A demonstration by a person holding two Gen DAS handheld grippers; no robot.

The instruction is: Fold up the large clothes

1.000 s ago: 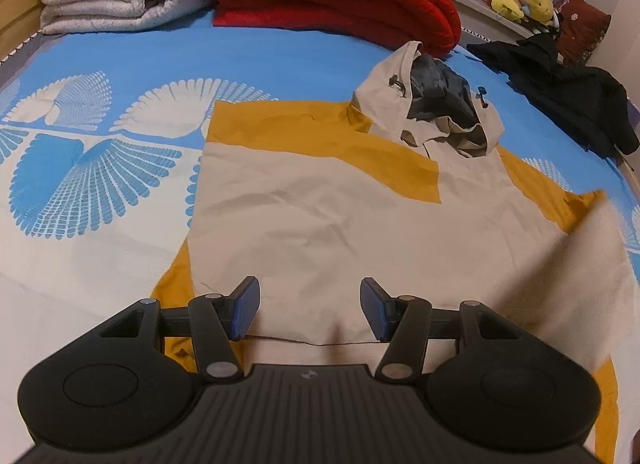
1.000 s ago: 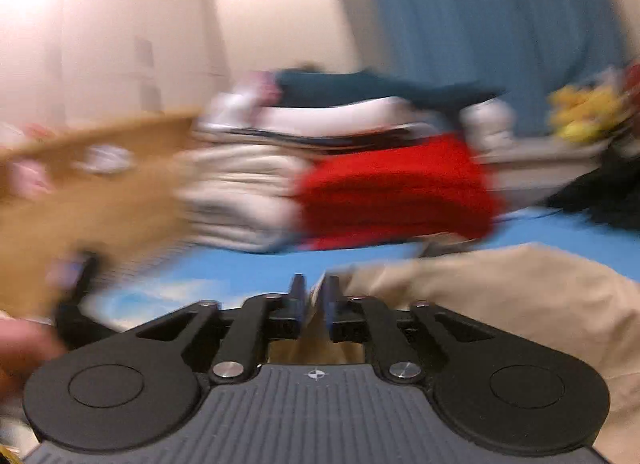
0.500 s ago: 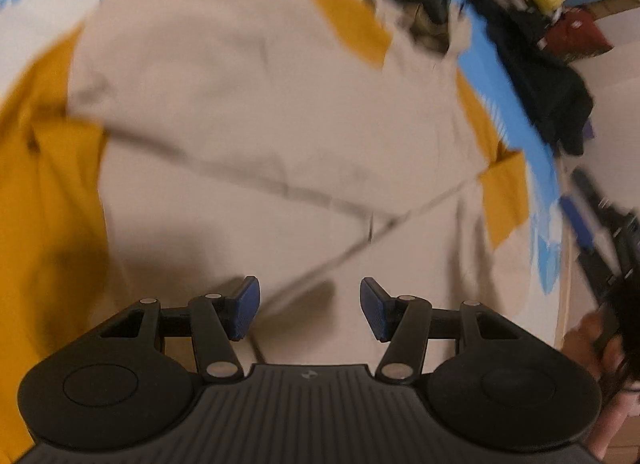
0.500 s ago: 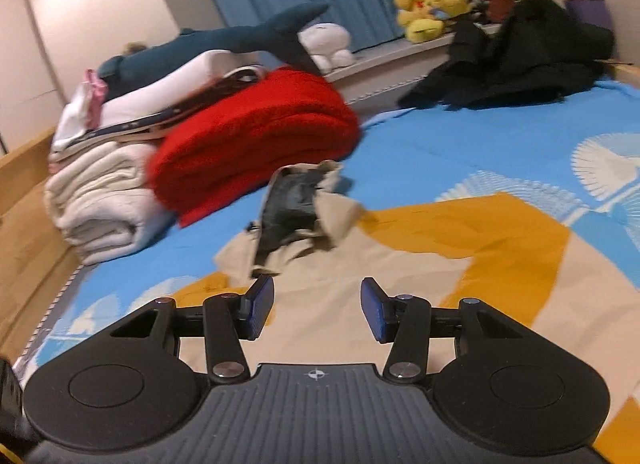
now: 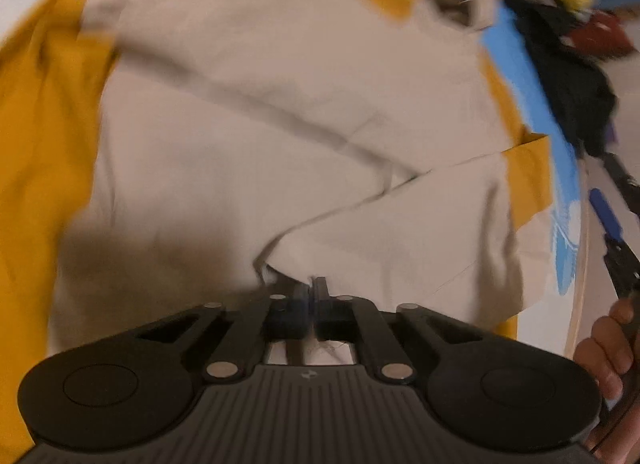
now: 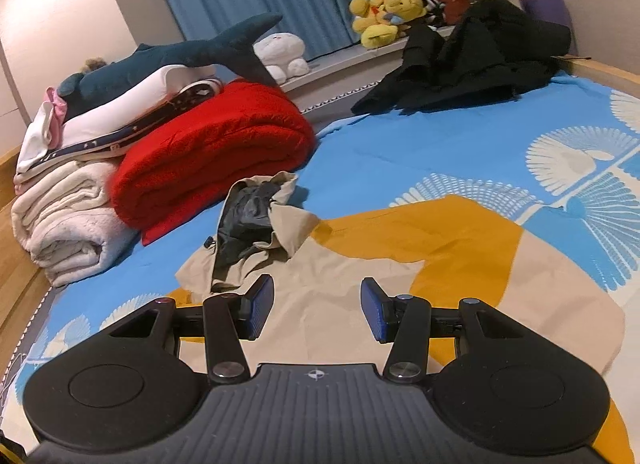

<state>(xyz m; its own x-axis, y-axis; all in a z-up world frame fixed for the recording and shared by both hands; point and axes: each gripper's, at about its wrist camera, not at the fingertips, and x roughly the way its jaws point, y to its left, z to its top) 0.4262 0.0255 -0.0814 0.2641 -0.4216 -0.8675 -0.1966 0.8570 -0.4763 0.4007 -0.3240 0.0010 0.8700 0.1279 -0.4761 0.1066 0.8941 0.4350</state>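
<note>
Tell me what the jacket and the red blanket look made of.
Jacket: likely thin woven shell fabric, matte beige and mustard, creasing sharply; darker lining shows in its hood. Red blanket: seemingly fleece or plush, with a nubby, fuzzy pile.

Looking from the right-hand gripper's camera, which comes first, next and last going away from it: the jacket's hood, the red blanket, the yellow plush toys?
From the right gripper, in the right wrist view:
1. Jacket's hood, just ahead, slightly left.
2. Red blanket, behind the hood, further left.
3. Yellow plush toys, far back on the ledge by the curtain, to the right.
</note>
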